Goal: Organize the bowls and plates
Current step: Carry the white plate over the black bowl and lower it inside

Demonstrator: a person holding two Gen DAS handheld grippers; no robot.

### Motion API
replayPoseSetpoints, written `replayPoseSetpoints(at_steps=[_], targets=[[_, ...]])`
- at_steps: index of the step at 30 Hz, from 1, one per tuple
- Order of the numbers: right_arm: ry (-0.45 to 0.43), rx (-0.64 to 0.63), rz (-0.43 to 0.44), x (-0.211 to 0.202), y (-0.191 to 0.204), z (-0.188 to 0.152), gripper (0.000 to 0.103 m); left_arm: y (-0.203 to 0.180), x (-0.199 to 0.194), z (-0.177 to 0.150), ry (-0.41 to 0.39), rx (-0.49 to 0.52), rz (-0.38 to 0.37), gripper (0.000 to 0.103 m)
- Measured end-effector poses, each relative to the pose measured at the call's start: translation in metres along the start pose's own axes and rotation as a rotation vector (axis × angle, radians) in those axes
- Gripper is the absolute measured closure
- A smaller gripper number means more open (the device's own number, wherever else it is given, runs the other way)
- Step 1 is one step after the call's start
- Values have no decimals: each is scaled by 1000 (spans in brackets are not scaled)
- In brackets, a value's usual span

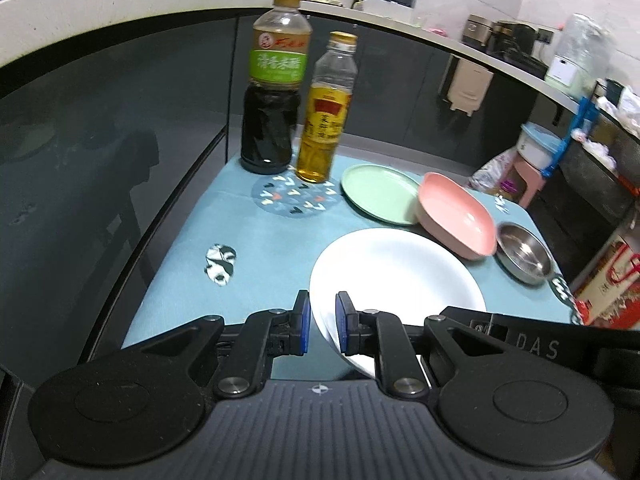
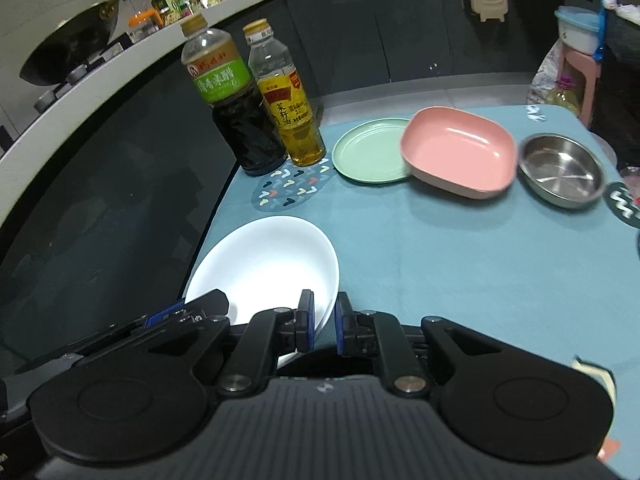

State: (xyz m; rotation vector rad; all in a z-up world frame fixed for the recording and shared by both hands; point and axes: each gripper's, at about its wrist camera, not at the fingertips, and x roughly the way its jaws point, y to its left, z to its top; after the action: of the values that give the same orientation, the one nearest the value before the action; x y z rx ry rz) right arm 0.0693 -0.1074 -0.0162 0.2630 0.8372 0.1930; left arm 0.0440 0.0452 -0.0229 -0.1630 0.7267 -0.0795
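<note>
Left wrist view: left gripper [image 1: 323, 322] clamped on the near rim of the white plate [image 1: 396, 272], blue pads closed against both faces of its edge. Right wrist view: right gripper [image 2: 324, 322] pinched the same way on the opposite rim of the white plate [image 2: 264, 268], carried between both, apparently clear of the blue tablecloth [image 2: 460, 260] near its front left corner. Likely glazed ceramic: stiff, fairly heavy, slick, breakable, so best held level by two opposed rim grips, as now. Counted on the cloth: one green plate [image 2: 370, 152], one pink bowl [image 2: 460, 152] with its edge seemingly overlapping it, one steel bowl [image 2: 562, 170] just beside, one vinegar bottle [image 2: 232, 100], one oil bottle [image 2: 288, 96].
</note>
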Motion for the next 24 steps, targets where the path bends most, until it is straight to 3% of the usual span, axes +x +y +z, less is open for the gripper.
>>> replayPoseSetpoints(at_steps=[11,24], targets=[[-9,33,-3,-42,-15,-40,91,-19,-33,-33,12,68,-30,90],[12,63,-22,-49,-28,-66,89,-28,-32,-58,65,111,-42,90]])
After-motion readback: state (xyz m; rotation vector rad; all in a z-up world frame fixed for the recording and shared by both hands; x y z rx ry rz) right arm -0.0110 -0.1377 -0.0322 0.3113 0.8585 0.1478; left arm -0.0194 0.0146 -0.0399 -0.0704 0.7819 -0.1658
